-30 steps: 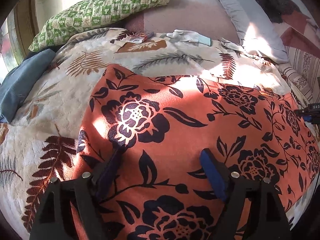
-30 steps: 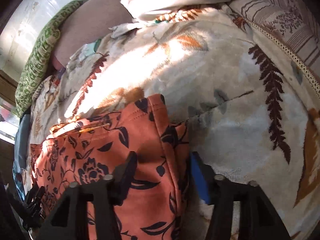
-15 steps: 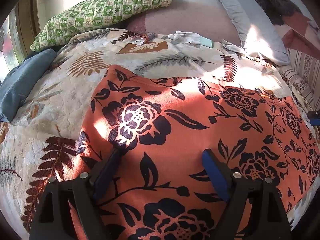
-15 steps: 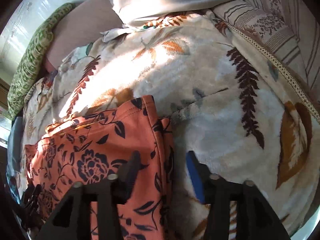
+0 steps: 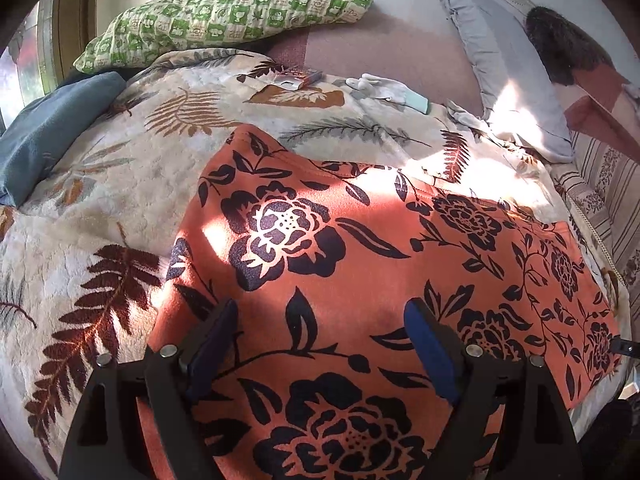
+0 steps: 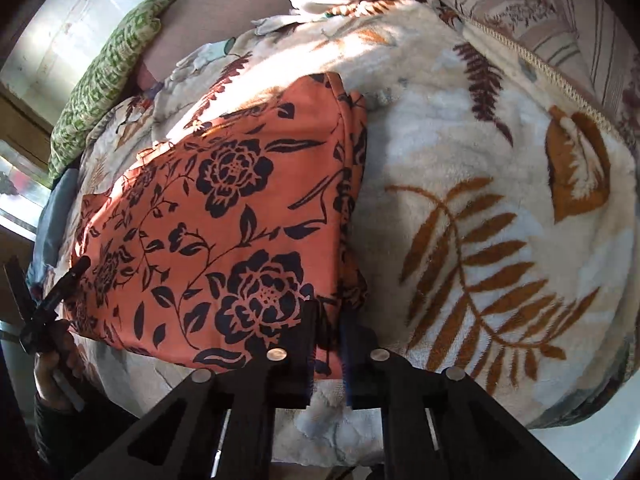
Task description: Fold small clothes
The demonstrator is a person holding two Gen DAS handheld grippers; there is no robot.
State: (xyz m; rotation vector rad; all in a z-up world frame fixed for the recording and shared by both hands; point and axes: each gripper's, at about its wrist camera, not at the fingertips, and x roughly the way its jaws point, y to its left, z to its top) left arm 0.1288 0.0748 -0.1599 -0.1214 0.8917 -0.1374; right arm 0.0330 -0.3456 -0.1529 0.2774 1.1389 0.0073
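Two grippers worked one orange floral garment spread flat on the leaf-print blanket. Nearest, the right gripper was clamped on the garment's near right corner, likely to lift it for a fold. The left gripper hung spread wide over the garment's near edge, pinching nothing, probably waiting to take its own corner. Right view alone showed the doubled right hem and the person's hand on the left tool. Left view alone showed the far things: a glove and green pillow.
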